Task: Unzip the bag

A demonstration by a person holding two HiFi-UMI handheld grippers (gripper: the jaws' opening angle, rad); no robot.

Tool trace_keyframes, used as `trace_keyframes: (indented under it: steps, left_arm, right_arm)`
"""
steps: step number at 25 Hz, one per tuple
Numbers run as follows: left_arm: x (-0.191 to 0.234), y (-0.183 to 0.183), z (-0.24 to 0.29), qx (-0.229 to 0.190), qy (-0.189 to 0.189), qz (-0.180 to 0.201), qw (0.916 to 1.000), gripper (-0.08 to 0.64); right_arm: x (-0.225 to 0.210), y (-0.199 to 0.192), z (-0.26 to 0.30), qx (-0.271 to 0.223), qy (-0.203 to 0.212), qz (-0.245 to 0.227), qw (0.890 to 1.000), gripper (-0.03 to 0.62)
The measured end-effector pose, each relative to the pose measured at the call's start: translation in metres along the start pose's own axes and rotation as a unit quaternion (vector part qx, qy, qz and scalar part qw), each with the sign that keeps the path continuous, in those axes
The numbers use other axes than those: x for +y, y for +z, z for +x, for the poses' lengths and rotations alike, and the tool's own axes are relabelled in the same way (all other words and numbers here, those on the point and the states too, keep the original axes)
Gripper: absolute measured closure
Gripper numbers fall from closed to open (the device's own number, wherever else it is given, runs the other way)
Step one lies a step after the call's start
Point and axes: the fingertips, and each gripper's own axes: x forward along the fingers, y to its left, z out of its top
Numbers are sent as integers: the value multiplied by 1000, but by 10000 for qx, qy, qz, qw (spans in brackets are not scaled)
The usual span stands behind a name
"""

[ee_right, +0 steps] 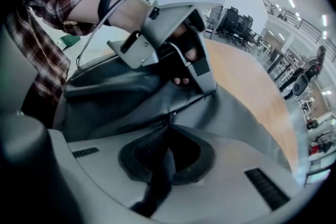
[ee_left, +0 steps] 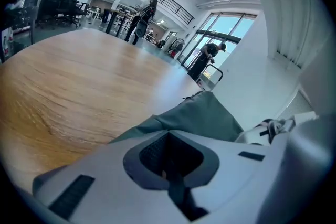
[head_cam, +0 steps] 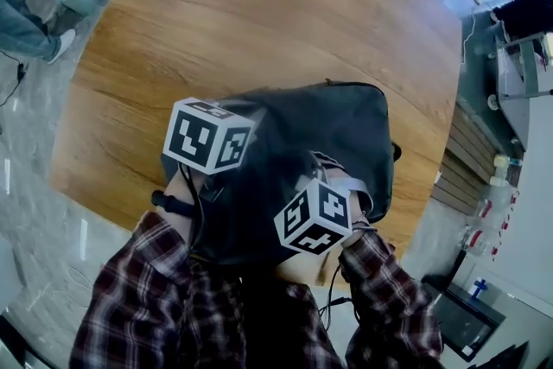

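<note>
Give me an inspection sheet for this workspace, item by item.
Surface: round wooden table, carrying the bag.
Job's things: dark bag at the near edge; its zipper pull sits just behind the slider.
Clutter: nothing seen.
Grippers: left tongs shut on bag fabric; right tongs shut on the zipper pull.
Cables: thin black cable below the right sleeve.
Surroundings: open hall, office chairs, glass doors, people far off.

A round wooden table [head_cam: 259, 13] carries one dark bag [head_cam: 346, 130], lying slumped toward the 5 o'clock edge with its near end at the rim. Wood grain shows from 9 through 2 o'clock.
</note>
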Motion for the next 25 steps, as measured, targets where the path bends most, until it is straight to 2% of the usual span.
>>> trace_keyframes:
  steps: [14, 25]
  left_arm:
    - [5, 0, -1, -65, 212, 89, 9997, 551]
    - [-3, -3, 2, -145, 415, 205, 9988, 551]
  right_arm:
    - [99, -37, -42, -30, 374, 549, 9978, 577]
    - [110, -46, -58, -350, 161, 913, 9951, 575]
